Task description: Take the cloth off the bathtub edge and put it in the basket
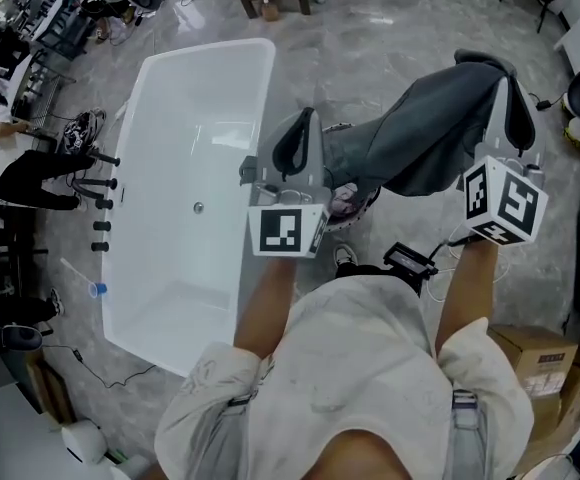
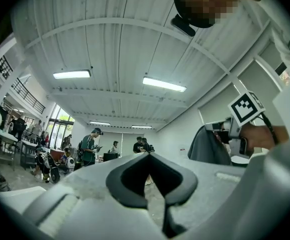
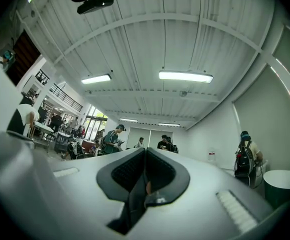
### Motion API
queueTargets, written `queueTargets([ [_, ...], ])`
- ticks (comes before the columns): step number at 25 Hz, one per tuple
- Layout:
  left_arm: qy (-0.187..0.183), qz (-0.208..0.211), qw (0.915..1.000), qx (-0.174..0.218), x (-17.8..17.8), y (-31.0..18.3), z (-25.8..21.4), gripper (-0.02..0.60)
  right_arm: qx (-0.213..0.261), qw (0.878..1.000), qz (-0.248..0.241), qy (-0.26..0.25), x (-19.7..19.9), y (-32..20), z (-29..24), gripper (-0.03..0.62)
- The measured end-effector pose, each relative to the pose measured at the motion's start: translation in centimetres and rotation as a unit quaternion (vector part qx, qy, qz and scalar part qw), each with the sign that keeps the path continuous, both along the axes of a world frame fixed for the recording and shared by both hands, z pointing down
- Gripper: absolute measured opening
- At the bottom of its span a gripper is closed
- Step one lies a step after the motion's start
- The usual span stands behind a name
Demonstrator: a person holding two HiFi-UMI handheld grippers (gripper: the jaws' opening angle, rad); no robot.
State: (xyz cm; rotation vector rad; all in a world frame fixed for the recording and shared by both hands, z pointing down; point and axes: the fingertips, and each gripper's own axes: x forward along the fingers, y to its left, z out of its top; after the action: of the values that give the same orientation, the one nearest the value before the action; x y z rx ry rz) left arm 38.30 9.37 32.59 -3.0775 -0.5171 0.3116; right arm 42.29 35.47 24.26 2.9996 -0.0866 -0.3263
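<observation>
Head view: drooping grey cloth point(image 1: 430, 133) clenched in right hand-held gripper point(image 1: 502, 76); left hand-held gripper point(image 1: 307, 123) closed, empty.

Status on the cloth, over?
Left gripper shut, empty. Right gripper shut on cloth. Cloth off the bathtub, hanging above the basket, not yet in. Nothing seen in the way.

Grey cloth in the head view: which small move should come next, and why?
Probably move the right gripper a little toward the basket, then lower it. Its jaws are shut on the grey cloth, which hangs partly above the basket.
</observation>
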Motion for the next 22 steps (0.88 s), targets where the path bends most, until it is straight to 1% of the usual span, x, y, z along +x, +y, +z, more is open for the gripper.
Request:
queueTargets([
  [3,-0.002,-0.001,1.0,-0.001,0.0,0.2,0.2,0.0,-0.002,1.0,-0.007,0.001,-0.1,-0.3,-0.1,0.014],
  [11,-0.005,-0.013,0.9999,-0.005,-0.1,-1.1,0.4,0.0,-0.011,0.999,-0.042,-0.01,0.6,-3.7,0.6,0.015],
  [16,-0.005,-0.02,0.9998,-0.005,-0.7,-1.6,0.7,0.0,-0.01,0.998,-0.058,-0.01,0.4,-4.8,0.6,0.015],
  [22,-0.006,-0.032,0.9995,-0.005,-0.8,-2.7,0.8,0.0,-0.01,0.996,-0.089,-0.013,0.7,-7.5,0.8,0.015],
])
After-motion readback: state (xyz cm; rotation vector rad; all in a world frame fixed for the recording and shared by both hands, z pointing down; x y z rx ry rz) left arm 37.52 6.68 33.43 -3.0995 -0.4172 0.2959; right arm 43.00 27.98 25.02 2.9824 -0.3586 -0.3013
